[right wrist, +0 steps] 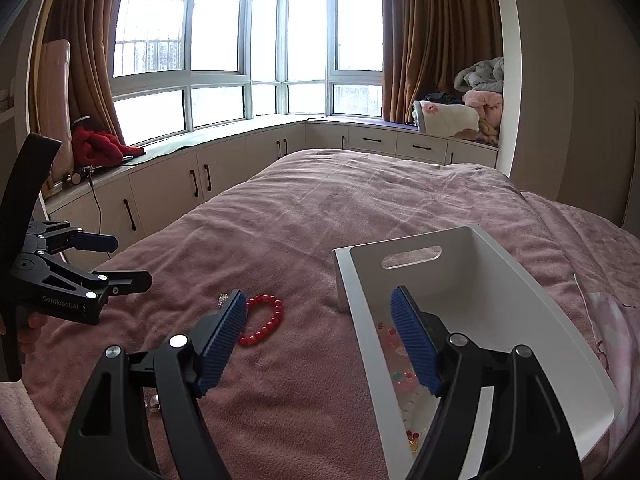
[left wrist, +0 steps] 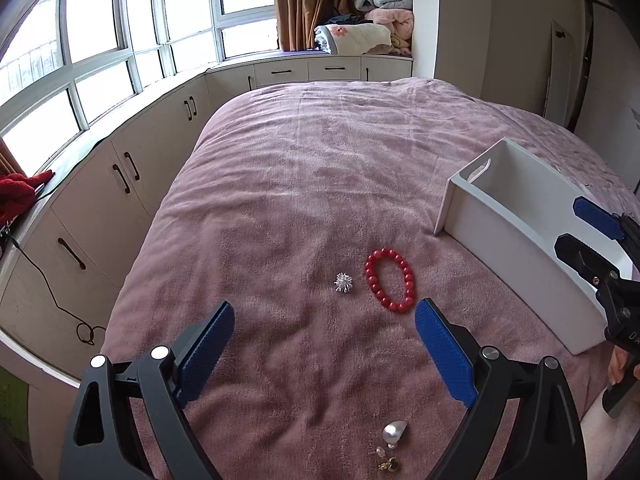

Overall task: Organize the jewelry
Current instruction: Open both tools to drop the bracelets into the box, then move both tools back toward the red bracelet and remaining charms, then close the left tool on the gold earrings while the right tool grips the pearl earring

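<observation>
The left claw (right wrist: 116,264) body reads "GenRobot.AI" in pale lettering.

A bed (left wrist: 320,160) under a wrinkled pink blanket (left wrist: 280,220) carries a red bead bracelet (left wrist: 390,280) and a silver brooch (left wrist: 343,282) just ahead of the left gripper (left wrist: 324,344). A white bin (left wrist: 516,240) sits to that gripper's right, a pearl pendant (left wrist: 394,434) beneath it.
</observation>
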